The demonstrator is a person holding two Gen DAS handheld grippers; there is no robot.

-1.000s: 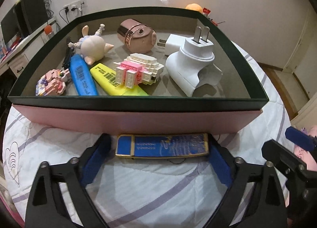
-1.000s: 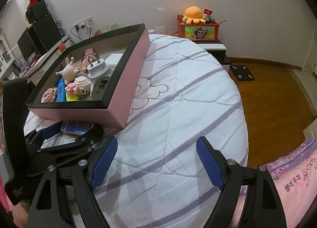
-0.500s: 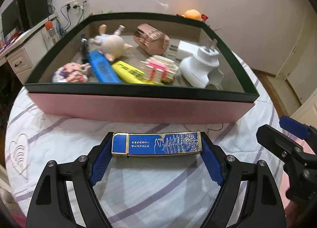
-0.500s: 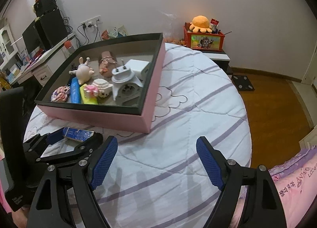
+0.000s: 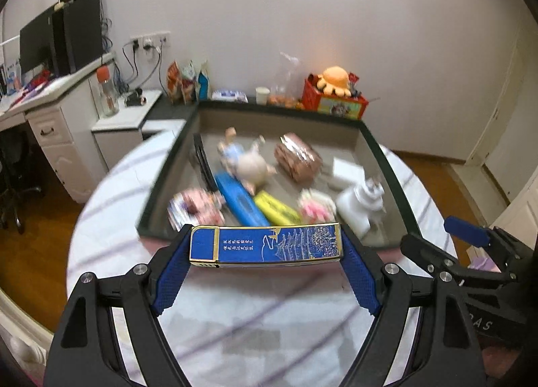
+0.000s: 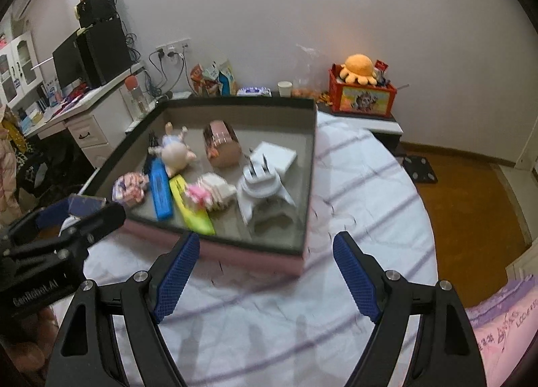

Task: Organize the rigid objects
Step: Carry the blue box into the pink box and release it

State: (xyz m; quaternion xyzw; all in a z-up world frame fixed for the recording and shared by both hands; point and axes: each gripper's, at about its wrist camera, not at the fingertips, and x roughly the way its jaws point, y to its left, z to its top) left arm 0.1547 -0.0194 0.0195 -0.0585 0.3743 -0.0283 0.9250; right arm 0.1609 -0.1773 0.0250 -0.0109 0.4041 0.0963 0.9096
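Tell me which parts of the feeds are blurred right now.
Left wrist view: the blue pack and left tongs stay sharp, while the box and its toys smear with motion. Right wrist view: milder smear on the bedsheet; right tongs crisp.

- We list an orange plush toy [image 6: 359, 68] on a red box [image 6: 364, 100].
- White desk [image 6: 85, 114], dark monitor [image 6: 69, 64].
- Paper cup [image 6: 284, 88], possibly empty.
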